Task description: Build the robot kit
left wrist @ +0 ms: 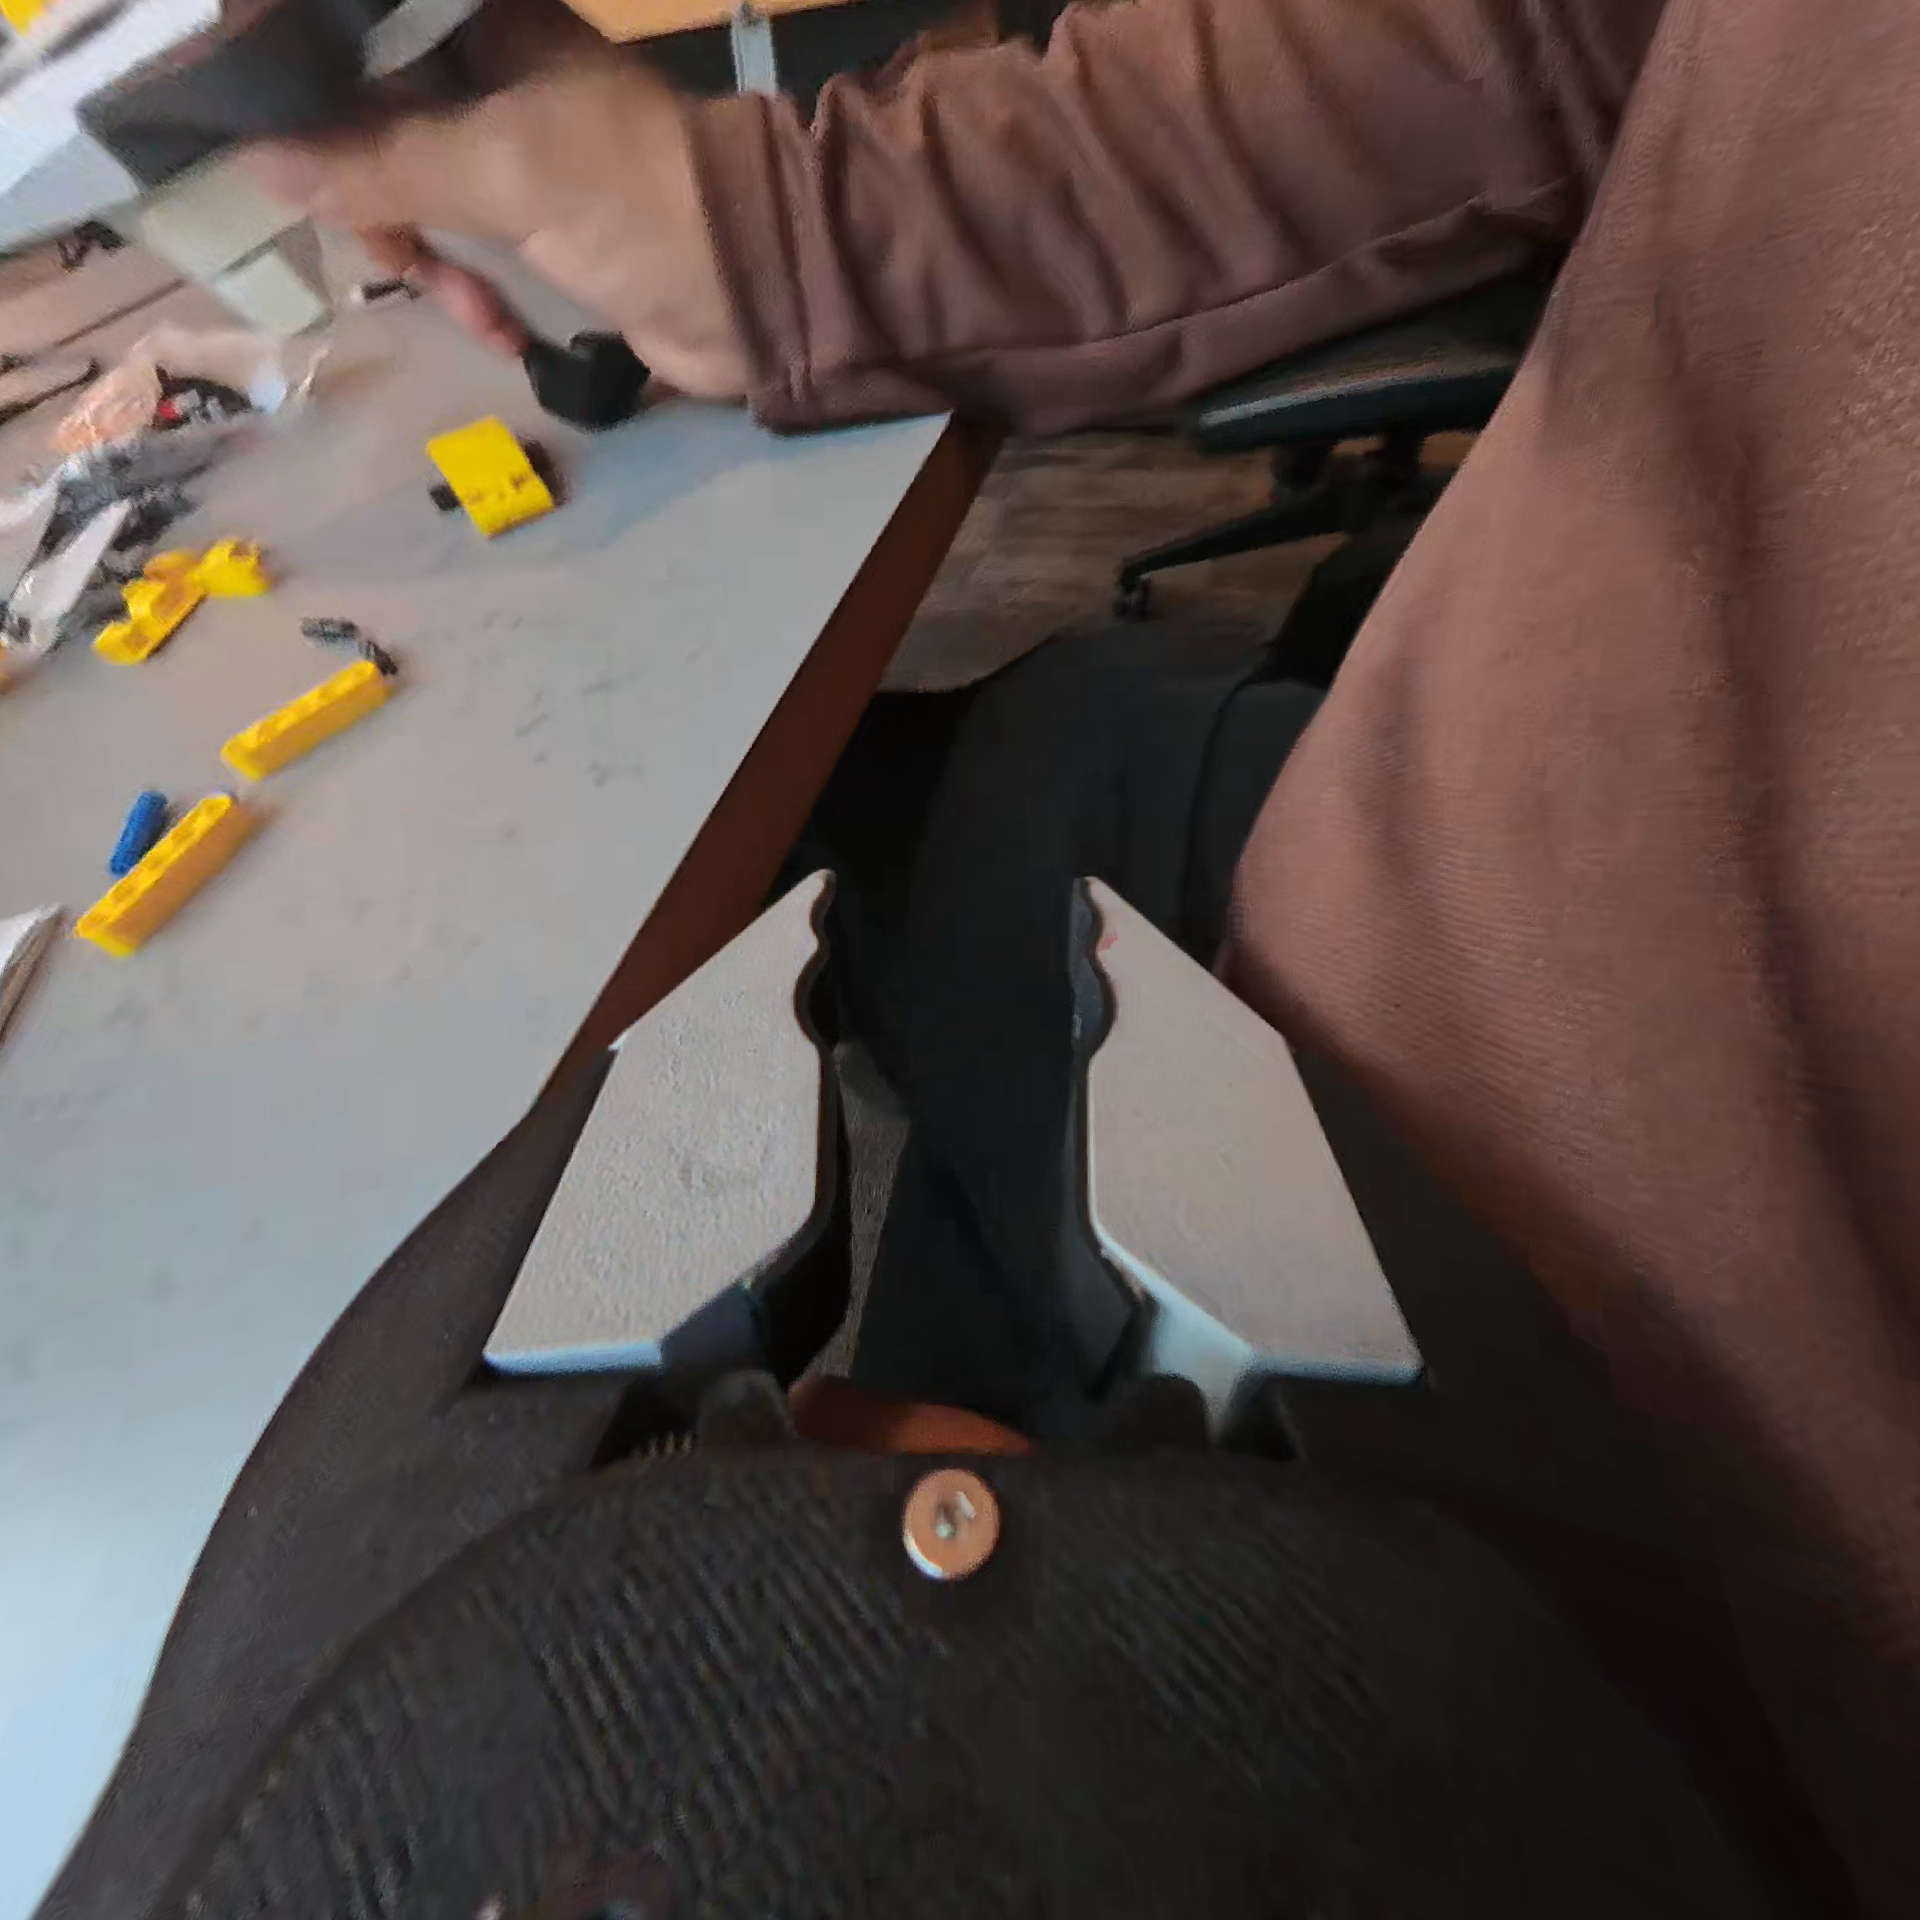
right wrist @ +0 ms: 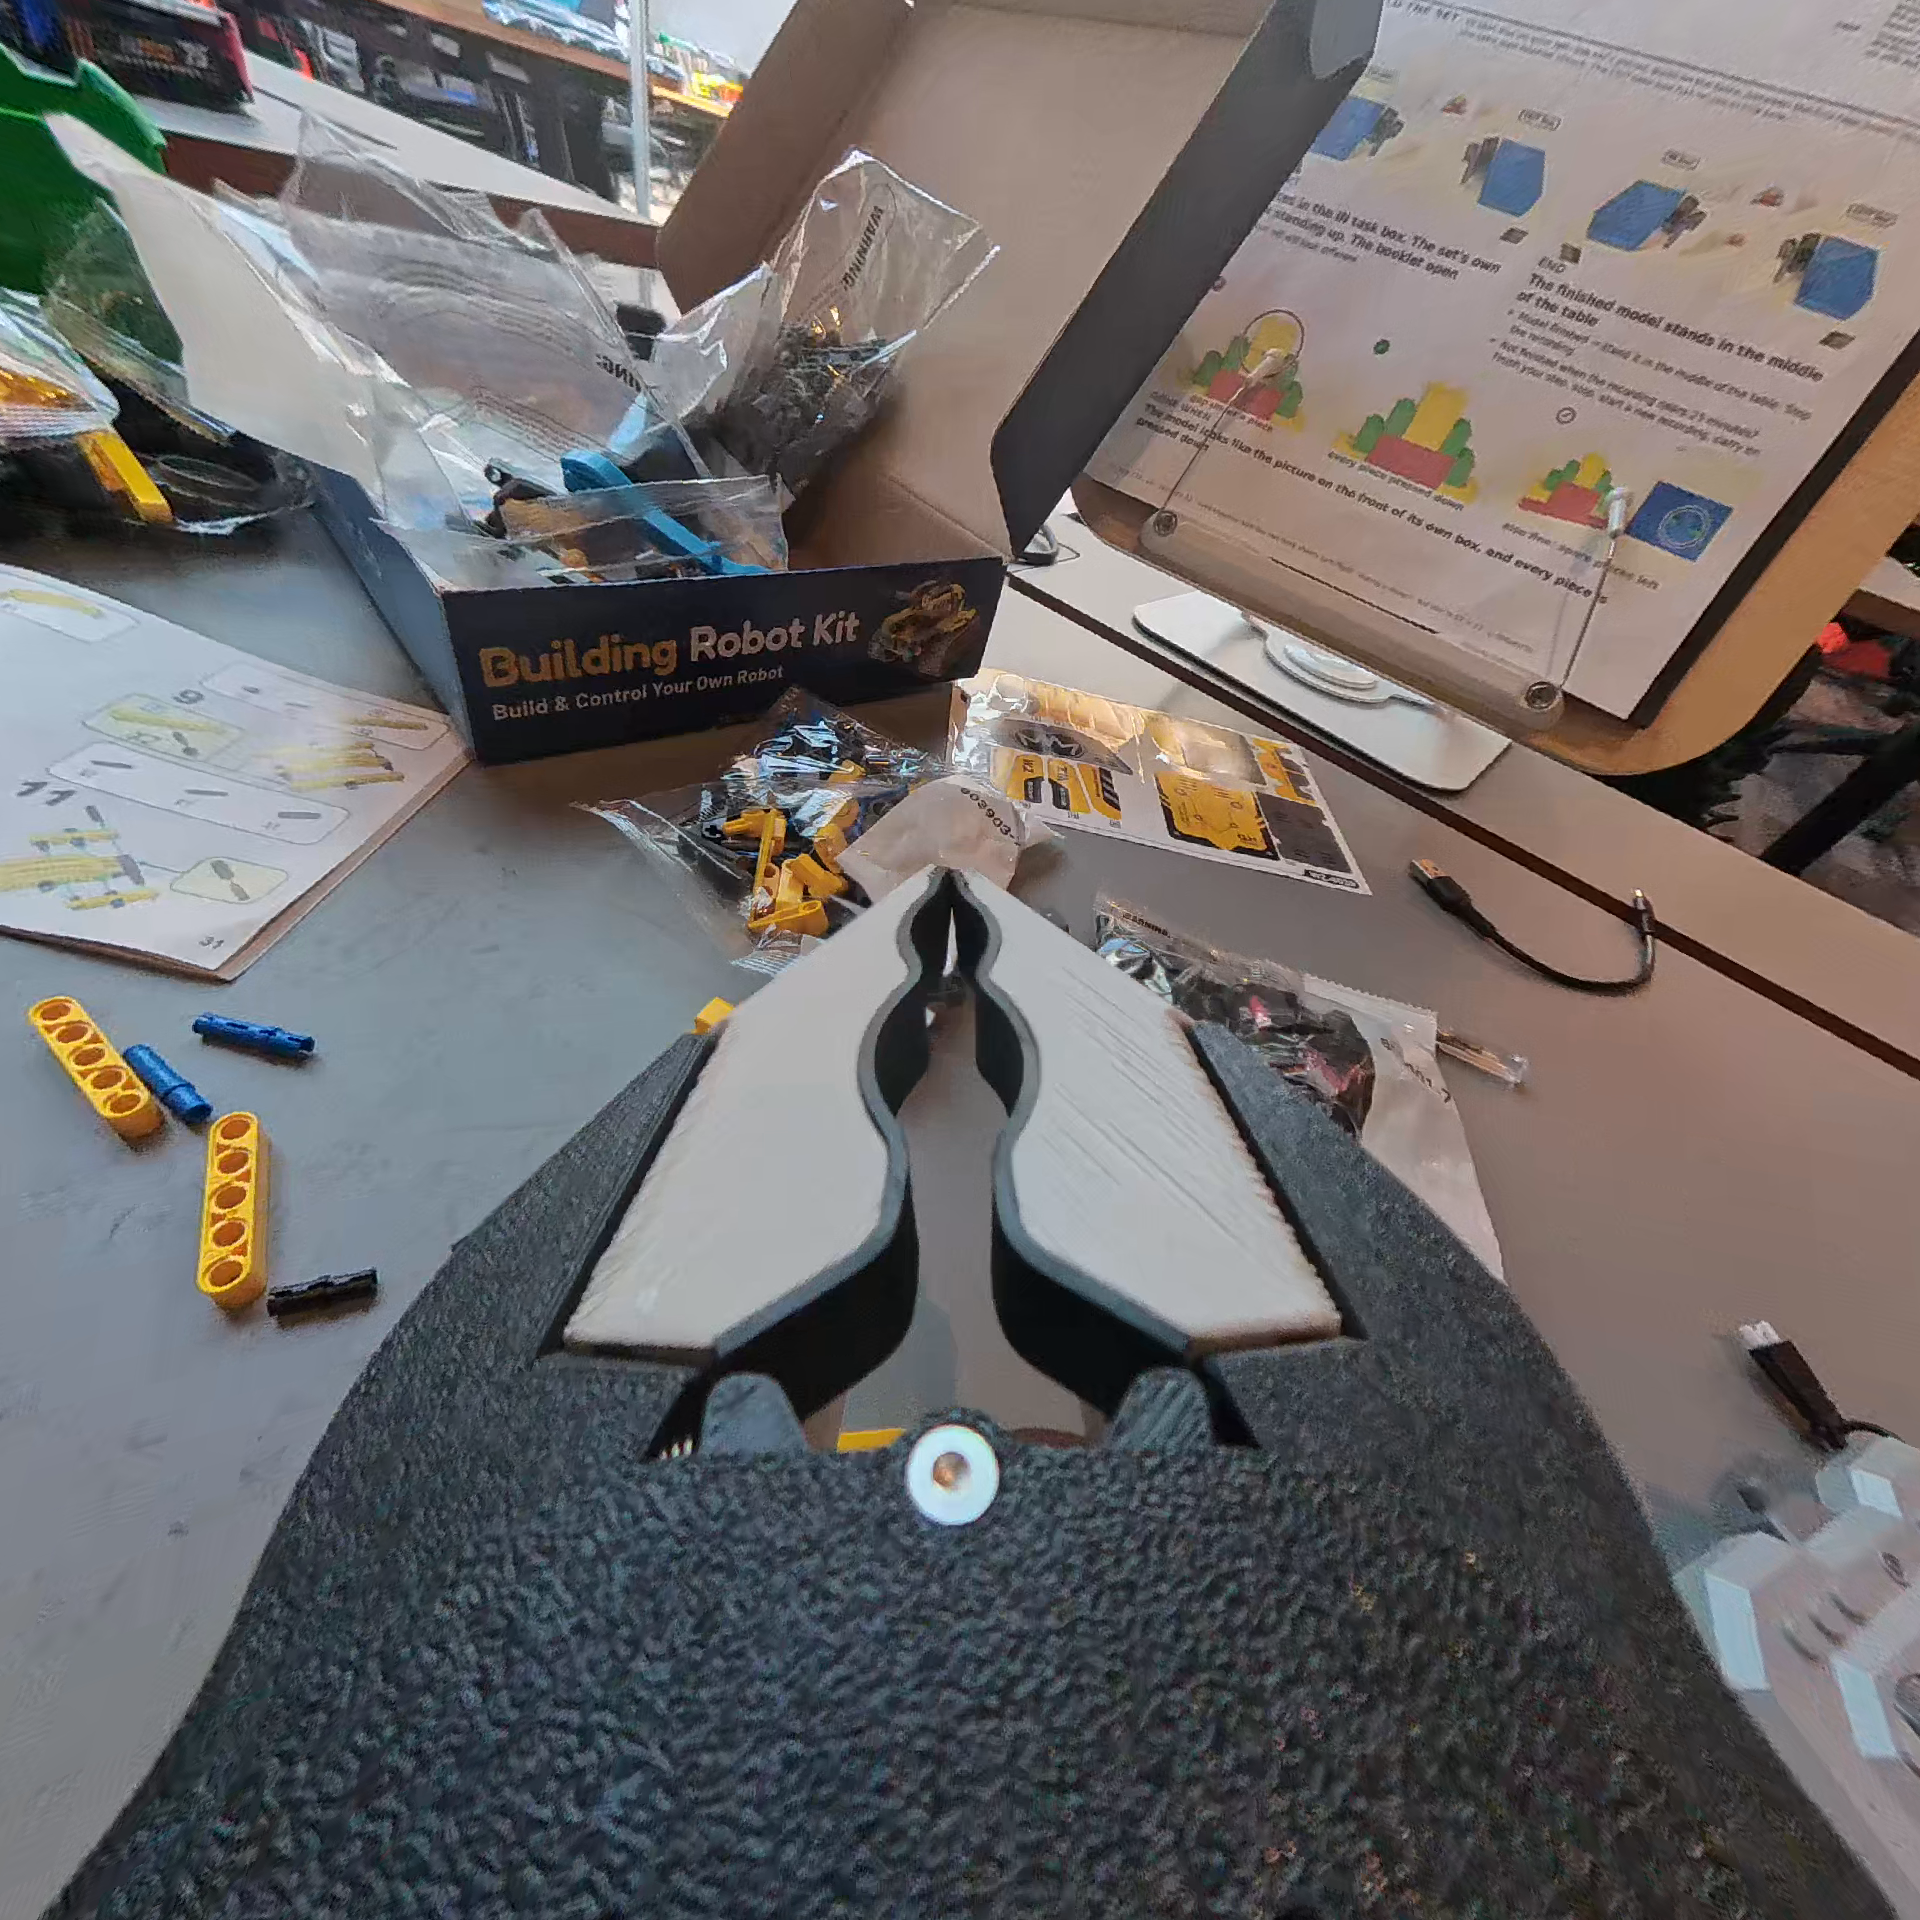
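The left gripper (left wrist: 956, 894) had its jaws spread apart with nothing between them. It hung just off the edge of the grey surface (left wrist: 312, 1143), and only dark trousers (left wrist: 997, 790) showed through the gap. A brown sleeve (left wrist: 1143, 208) crossed above it to a blurred hand (left wrist: 582, 239) over the far part of the surface. An office chair (left wrist: 1351, 405) stood beyond.

The right gripper (right wrist: 951, 883) had its jaws brought together at the tips, and nothing showed pinched between them. It was held low over the surface, pointing at a clear bag of yellow and black pieces (right wrist: 790, 831) just past the tips. A sticker sheet (right wrist: 1164, 779) lay beyond to the right, and a bag of dark parts (right wrist: 1268, 1018) lay beside the right finger.

To the left, two yellow beams (right wrist: 234, 1205) lay loose with two blue pins (right wrist: 252, 1036) and a black pin (right wrist: 322, 1291), none of them joined. An open instruction booklet (right wrist: 187, 769) lay behind them. The kit box (right wrist: 717, 655) stood open farther back, stuffed with plastic bags. A black cable (right wrist: 1527, 935) and a printed board on a stand (right wrist: 1558, 312) lay to the right.

No assembled model showed in either view. The parts were still loose or bagged.
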The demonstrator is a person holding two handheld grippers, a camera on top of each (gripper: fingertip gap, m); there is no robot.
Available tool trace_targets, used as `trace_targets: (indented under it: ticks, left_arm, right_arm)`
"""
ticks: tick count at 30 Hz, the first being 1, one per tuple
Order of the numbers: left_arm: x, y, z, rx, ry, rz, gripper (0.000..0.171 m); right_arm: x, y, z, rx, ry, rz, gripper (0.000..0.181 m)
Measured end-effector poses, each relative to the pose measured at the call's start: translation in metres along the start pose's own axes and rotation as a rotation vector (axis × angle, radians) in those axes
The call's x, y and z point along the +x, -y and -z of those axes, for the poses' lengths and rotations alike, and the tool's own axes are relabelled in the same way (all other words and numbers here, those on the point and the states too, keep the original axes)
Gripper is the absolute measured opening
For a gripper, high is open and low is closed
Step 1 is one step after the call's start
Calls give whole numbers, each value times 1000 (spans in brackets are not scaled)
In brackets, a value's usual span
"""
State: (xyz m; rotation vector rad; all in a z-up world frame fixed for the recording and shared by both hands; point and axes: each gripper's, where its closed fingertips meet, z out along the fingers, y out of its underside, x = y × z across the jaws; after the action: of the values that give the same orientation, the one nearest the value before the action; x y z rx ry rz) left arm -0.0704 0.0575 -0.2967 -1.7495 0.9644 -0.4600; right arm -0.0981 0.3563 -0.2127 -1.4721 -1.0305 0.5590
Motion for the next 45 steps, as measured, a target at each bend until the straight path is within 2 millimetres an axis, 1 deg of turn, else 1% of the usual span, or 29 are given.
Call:
trace_targets:
  ticks: [2,4,6,7,9,11,13,15,18,20,25,29,32,38,41,42,44,45]
  left_arm:
    - [-3,9,2,47,-2,5,40]
    - [-11,13,5,61,32,16,39]
    - [-16,14,9,57,62,13,39]
    - [-19,14,12,58,82,8,39]
    - [-24,15,16,63,128,8,37]
    - [-27,18,20,79,153,36,37]
    - [-33,21,21,94,177,77,36]
    - [-38,20,21,90,191,95,36]
    - [-43,17,22,82,220,85,35]
    - [-44,16,22,84,219,94,35]
    - [-41,13,18,65,200,109,34]
    - [-45,12,19,67,214,112,33]
    - [-48,11,20,68,220,122,33]
    - [-51,10,19,70,217,134,33]
    - [-49,9,18,67,201,117,32]
    - [-48,9,18,69,201,112,32]
    - [-47,11,18,73,193,115,32]
    - [-47,11,18,76,197,117,32]
  right_arm:
    - [-10,-2,1,-14,86,-17,0]
    - [-30,-7,9,-62,196,-51,2]
    - [-64,-6,23,-92,362,-88,9]
    - [-82,-4,31,-105,434,-78,10]
    - [-106,-9,39,-157,477,11,13]
    - [-120,-22,42,-235,484,112,20]
    - [-133,-37,44,-302,507,147,21]
    - [-135,-50,40,-362,479,166,20]
    - [-137,-58,37,-420,473,192,20]
    - [-139,-61,35,-446,478,193,9]
    - [-146,-60,37,-437,532,206,8]
    - [-160,-58,43,-426,603,224,8]
    - [-164,-58,46,-420,629,236,8]
    - [-180,-56,57,-403,740,258,8]
    - [-186,-56,62,-394,785,274,8]
    - [-187,-55,64,-389,796,277,9]
    - [-188,-52,66,-371,813,261,23]
    - [-187,-50,68,-357,828,245,24]
